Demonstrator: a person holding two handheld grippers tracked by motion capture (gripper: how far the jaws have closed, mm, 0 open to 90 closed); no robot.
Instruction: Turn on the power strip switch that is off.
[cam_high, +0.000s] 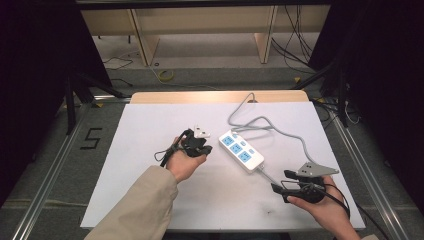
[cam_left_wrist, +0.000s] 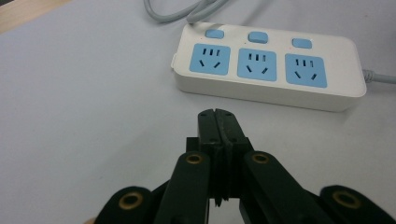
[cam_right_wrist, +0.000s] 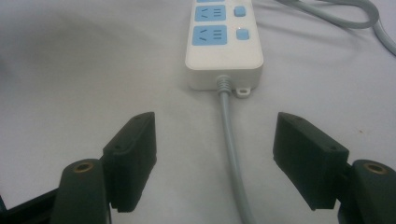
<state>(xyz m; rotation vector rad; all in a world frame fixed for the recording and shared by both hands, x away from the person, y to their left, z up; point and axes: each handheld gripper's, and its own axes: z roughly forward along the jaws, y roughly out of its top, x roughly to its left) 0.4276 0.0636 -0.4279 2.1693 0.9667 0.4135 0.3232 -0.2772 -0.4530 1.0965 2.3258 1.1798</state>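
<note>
We are approaching the power strip (cam_high: 241, 150) lying at frame centre. The left gripper (cam_left_wrist: 218, 122) is pressed together; the right gripper (cam_right_wrist: 215, 154) is spread, straddling the cord (cam_right_wrist: 232, 154). Likely next: clamping it.

One mark was legible: a black figure "5" (cam_high: 91, 138), blocky and angular like tape, laid on the grey floor (cam_high: 45, 165) left of the table (cam_high: 150, 200) in the high view. Power strip (cam_high: 241, 151) carried no lettering that could be read, in the high view or either gripper view.
</note>
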